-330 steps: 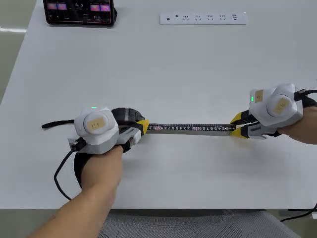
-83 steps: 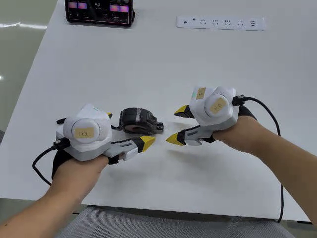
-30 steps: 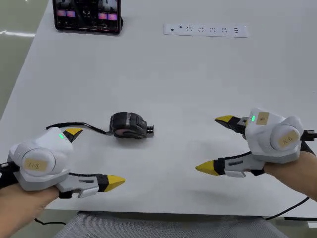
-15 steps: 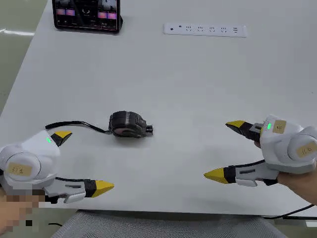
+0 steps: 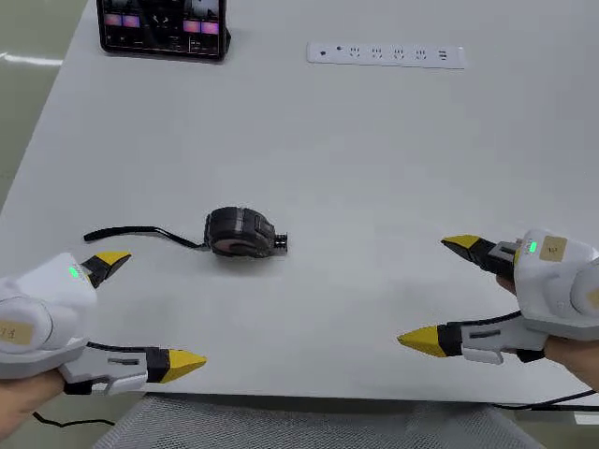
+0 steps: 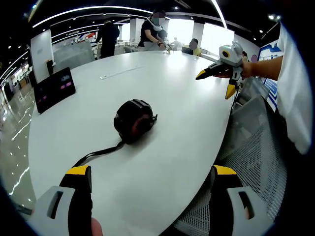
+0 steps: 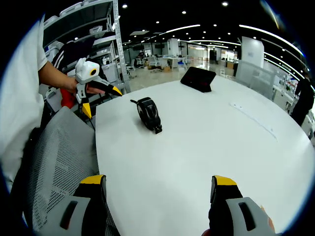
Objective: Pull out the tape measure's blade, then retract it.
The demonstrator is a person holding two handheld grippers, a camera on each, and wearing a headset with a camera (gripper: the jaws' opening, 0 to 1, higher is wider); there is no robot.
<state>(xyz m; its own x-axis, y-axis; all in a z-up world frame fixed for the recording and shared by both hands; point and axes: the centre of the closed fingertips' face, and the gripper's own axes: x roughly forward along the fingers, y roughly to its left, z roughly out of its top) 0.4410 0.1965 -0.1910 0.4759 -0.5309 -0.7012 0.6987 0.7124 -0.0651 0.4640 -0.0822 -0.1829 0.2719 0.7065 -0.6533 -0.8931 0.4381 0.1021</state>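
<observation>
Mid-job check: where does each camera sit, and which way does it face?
Head view: worn on the head, looking down at the table, tape measure, left gripper and right gripper.
Left gripper view: on the left gripper, facing the tape measure between its open jaws.
Right gripper view: on the right gripper, facing it from the opposite side; open jaws, white sleeve.
Shared: each gripper view also shows the other gripper.

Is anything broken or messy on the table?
Nothing stands out. The round black tape measure lies on the white table, blade in, its black strap trailing. The left gripper and right gripper hover open, away from it.
</observation>
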